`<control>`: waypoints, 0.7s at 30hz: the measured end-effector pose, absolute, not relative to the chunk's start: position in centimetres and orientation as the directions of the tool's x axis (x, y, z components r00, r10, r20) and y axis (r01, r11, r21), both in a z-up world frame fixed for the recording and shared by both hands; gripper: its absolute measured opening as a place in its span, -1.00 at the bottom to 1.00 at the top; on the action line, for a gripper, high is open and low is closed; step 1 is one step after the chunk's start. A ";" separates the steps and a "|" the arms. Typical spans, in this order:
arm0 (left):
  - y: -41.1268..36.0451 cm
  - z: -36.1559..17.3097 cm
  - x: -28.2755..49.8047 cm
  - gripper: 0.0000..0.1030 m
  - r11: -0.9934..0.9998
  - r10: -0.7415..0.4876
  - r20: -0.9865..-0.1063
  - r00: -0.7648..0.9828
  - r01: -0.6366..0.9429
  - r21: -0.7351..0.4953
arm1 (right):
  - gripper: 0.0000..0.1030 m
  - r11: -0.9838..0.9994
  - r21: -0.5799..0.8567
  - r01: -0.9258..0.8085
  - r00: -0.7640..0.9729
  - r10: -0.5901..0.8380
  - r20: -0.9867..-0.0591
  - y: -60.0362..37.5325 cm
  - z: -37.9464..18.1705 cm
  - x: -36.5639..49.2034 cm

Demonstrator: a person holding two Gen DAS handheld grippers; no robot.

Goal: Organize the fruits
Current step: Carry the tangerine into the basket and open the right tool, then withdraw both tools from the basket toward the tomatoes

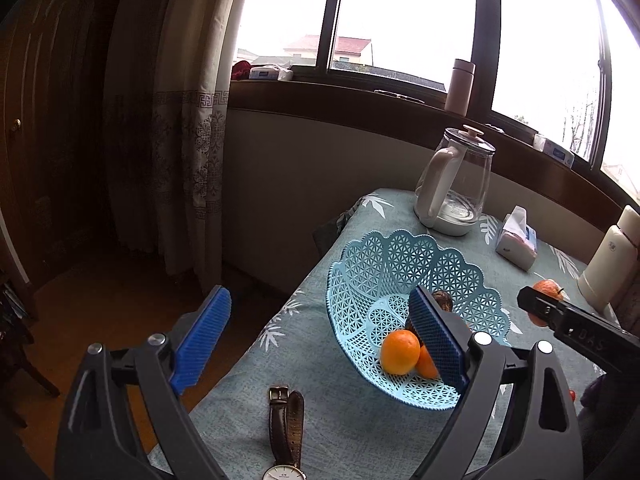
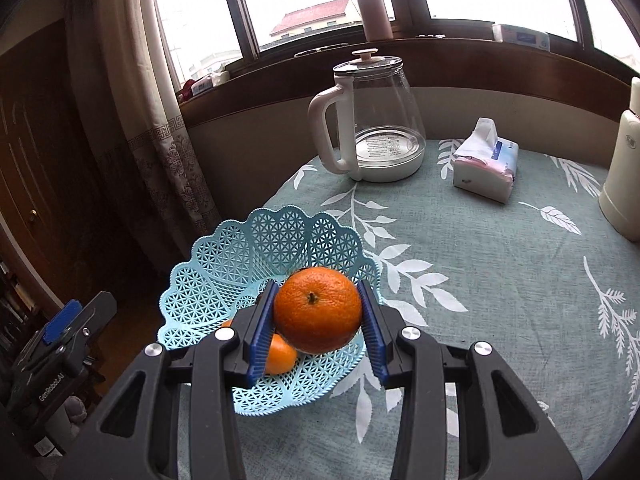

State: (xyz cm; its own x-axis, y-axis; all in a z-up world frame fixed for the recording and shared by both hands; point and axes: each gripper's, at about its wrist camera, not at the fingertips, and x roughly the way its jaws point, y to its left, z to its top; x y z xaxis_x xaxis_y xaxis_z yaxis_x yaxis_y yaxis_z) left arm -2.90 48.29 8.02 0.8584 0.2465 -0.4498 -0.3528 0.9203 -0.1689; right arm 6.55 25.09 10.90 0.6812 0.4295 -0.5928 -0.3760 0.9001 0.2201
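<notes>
A large orange (image 2: 318, 314) sits clamped between the blue pads of my right gripper (image 2: 318, 286), above the right side of the light blue lattice basket (image 2: 224, 272). Under it lies a smaller orange (image 2: 280, 354). In the left wrist view the basket (image 1: 400, 264) holds two oranges (image 1: 398, 351) and a dark fruit (image 1: 442, 302) partly hidden by a pad. My left gripper (image 1: 320, 340) is open with nothing in it, hovering over the table's left edge beside the basket. The right gripper (image 1: 538, 308) shows at the right with its orange (image 1: 546, 288).
A brown-strap wristwatch (image 1: 286, 432) lies near the front table edge. Behind the basket stand a glass kettle (image 2: 372, 120), a tissue pack (image 2: 486, 160) and a white flask (image 2: 624, 176). A pink bottle (image 2: 372, 12) is on the windowsill. Left of the table is a drop to the floor.
</notes>
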 end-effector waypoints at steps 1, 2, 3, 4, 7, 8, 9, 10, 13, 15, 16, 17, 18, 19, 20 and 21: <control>48.3 8.1 -2.9 0.79 0.921 0.243 -0.449 0.860 -0.350 -0.173 | -0.20 0.902 0.218 -0.374 0.681 0.426 -0.595 25.4 10.8 6.7; 48.4 8.1 -3.0 0.79 0.920 0.240 -0.447 0.862 -0.349 -0.177 | -0.19 0.902 0.216 -0.374 0.681 0.425 -0.596 25.6 10.8 6.7; 48.4 8.2 -3.0 0.79 0.920 0.236 -0.446 0.863 -0.346 -0.182 | -0.15 0.900 0.216 -0.378 0.679 0.428 -0.597 25.9 10.8 6.7; 48.3 8.3 -3.1 0.79 0.921 0.232 -0.444 0.865 -0.342 -0.185 | -0.07 0.900 0.213 -0.380 0.681 0.429 -0.593 26.0 10.9 6.7; 48.1 8.4 -3.2 0.83 0.923 0.226 -0.440 0.869 -0.335 -0.189 | 0.03 0.902 0.200 -0.383 0.699 0.425 -0.575 26.1 11.4 6.3; 48.0 8.4 -3.2 0.86 0.924 0.223 -0.438 0.871 -0.333 -0.190 | 0.03 0.902 0.198 -0.385 0.701 0.425 -0.572 26.0 11.5 6.2; 47.9 8.5 -3.2 0.88 0.924 0.223 -0.435 0.873 -0.331 -0.190 | 0.03 0.902 0.198 -0.384 0.703 0.425 -0.570 25.9 11.6 6.0; 47.8 8.5 -3.3 0.88 0.925 0.221 -0.434 0.873 -0.328 -0.189 | 0.03 0.902 0.199 -0.382 0.706 0.424 -0.568 25.8 11.7 5.9; 47.4 8.7 -3.3 0.92 0.928 0.208 -0.432 0.878 -0.316 -0.195 | 0.03 0.904 0.211 -0.371 0.710 0.423 -0.563 25.2 11.9 5.5; 47.2 8.9 -3.4 0.94 0.930 0.203 -0.428 0.881 -0.310 -0.197 | 0.04 0.906 0.216 -0.364 0.715 0.421 -0.559 24.7 11.9 5.2; 47.0 9.0 -3.4 0.94 0.932 0.198 -0.426 0.883 -0.305 -0.198 | 0.06 0.908 0.219 -0.358 0.719 0.418 -0.556 24.4 11.9 5.1; 46.8 9.1 -3.5 0.94 0.933 0.193 -0.424 0.885 -0.299 -0.199 | 0.07 0.909 0.225 -0.351 0.723 0.416 -0.552 24.1 12.0 4.9; 46.7 9.2 -3.6 0.94 0.935 0.188 -0.422 0.887 -0.293 -0.201 | 0.10 0.910 0.229 -0.345 0.729 0.413 -0.546 23.8 12.1 4.7; 46.5 9.3 -3.7 0.94 0.937 0.182 -0.419 0.890 -0.286 -0.202 | 0.10 0.913 0.229 -0.338 0.737 0.408 -0.539 23.5 12.2 4.4; 46.3 9.4 -3.8 0.94 0.939 0.177 -0.415 0.892 -0.280 -0.202 | 0.10 0.915 0.227 -0.333 0.745 0.403 -0.532 23.3 12.4 4.2; 46.1 9.5 -3.9 0.94 0.940 0.173 -0.412 0.895 -0.275 -0.200 | 0.10 0.917 0.227 -0.328 0.752 0.399 -0.524 23.0 12.5 3.9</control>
State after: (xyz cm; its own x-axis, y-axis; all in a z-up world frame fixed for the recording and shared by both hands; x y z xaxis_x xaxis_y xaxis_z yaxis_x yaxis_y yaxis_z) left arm -3.88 46.13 9.51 0.8947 0.1734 -0.4117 -0.2745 0.9405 -0.2004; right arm 3.90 23.01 12.55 0.7522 0.3993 -0.5243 -0.3285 0.9168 0.2270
